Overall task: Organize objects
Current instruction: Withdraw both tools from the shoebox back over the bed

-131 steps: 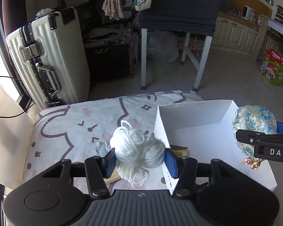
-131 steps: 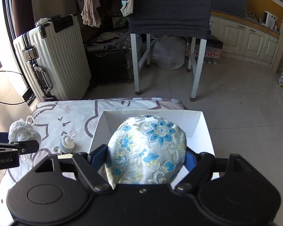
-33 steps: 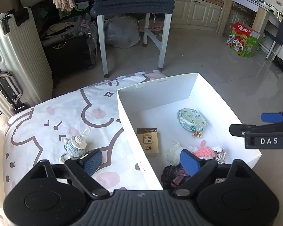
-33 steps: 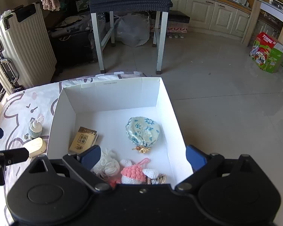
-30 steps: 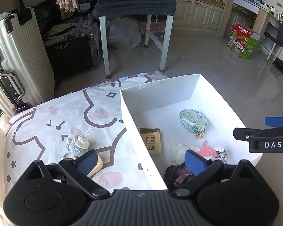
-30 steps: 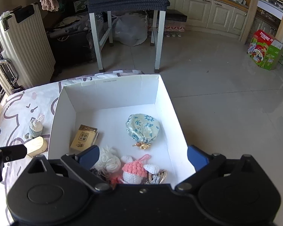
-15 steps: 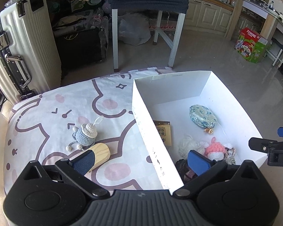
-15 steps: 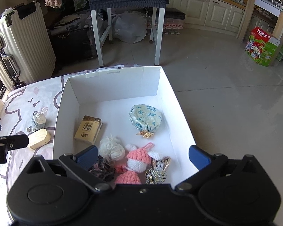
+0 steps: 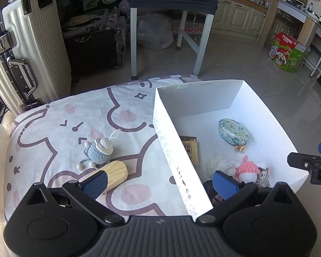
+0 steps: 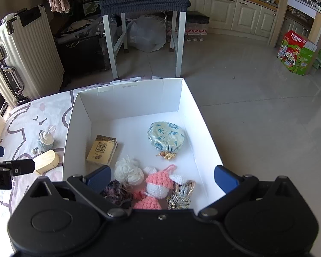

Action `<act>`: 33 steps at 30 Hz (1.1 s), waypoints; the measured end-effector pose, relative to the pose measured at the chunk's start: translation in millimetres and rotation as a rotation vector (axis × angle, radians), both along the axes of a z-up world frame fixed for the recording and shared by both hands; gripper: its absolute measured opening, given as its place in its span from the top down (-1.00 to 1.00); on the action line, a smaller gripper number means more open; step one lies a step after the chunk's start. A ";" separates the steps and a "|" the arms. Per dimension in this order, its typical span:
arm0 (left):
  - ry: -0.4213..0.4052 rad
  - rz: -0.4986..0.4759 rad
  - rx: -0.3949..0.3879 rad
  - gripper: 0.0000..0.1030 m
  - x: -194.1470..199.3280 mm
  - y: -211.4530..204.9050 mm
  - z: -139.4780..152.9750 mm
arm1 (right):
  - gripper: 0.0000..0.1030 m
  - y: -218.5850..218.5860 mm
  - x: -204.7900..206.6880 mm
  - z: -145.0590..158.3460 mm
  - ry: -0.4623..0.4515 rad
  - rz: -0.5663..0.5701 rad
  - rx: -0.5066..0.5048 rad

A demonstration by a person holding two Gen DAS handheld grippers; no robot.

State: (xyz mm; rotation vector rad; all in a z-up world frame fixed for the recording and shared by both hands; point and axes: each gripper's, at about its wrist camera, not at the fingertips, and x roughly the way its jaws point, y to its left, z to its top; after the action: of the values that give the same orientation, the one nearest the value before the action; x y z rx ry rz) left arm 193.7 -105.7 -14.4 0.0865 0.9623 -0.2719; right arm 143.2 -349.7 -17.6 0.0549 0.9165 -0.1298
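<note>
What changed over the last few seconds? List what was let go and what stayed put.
Both loads were let go into the white box. The left hand-held gripper dropped the white yarn ball; the right hand-held gripper dropped the floral pouch. Both now stand open and empty, pulled back. The blue knitted toy, the wooden block on the sheet and the small card box stayed put.

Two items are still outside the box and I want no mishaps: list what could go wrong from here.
1. The wooden block and the blue crochet doll lie touching on the sheet; closing the left gripper on one may drag or nudge the other.
2. The doll's cords and loop could snag a finger.
3. The white box is crowded at its near end, around the pink crochet doll; a drop there may land on those items.
</note>
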 end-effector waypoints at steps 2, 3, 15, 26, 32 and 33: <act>-0.007 0.017 -0.003 -1.00 1.2 5.7 1.6 | -1.00 2.4 3.5 0.3 -0.002 0.005 -0.004; -0.011 0.029 -0.006 -1.00 2.1 10.1 2.3 | -1.00 4.0 5.4 0.5 -0.004 0.006 -0.005; -0.040 0.181 0.026 -1.00 5.7 82.6 11.6 | -1.00 44.1 32.5 3.9 -0.039 0.058 -0.001; -0.042 0.257 0.034 -1.00 0.4 125.4 14.9 | -1.00 105.0 54.9 5.1 -0.073 0.182 0.016; -0.041 0.296 0.031 -1.00 0.3 141.4 15.1 | -1.00 137.4 63.6 0.3 -0.071 0.244 0.021; -0.040 0.301 0.031 -1.00 0.6 143.0 14.8 | -1.00 141.8 64.6 -0.5 -0.071 0.253 0.022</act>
State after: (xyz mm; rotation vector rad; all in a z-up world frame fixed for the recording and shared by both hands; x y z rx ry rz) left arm 194.2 37.3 0.4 -0.0245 0.9256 0.0222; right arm 207.9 -207.9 -18.1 -0.0366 0.8466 0.1168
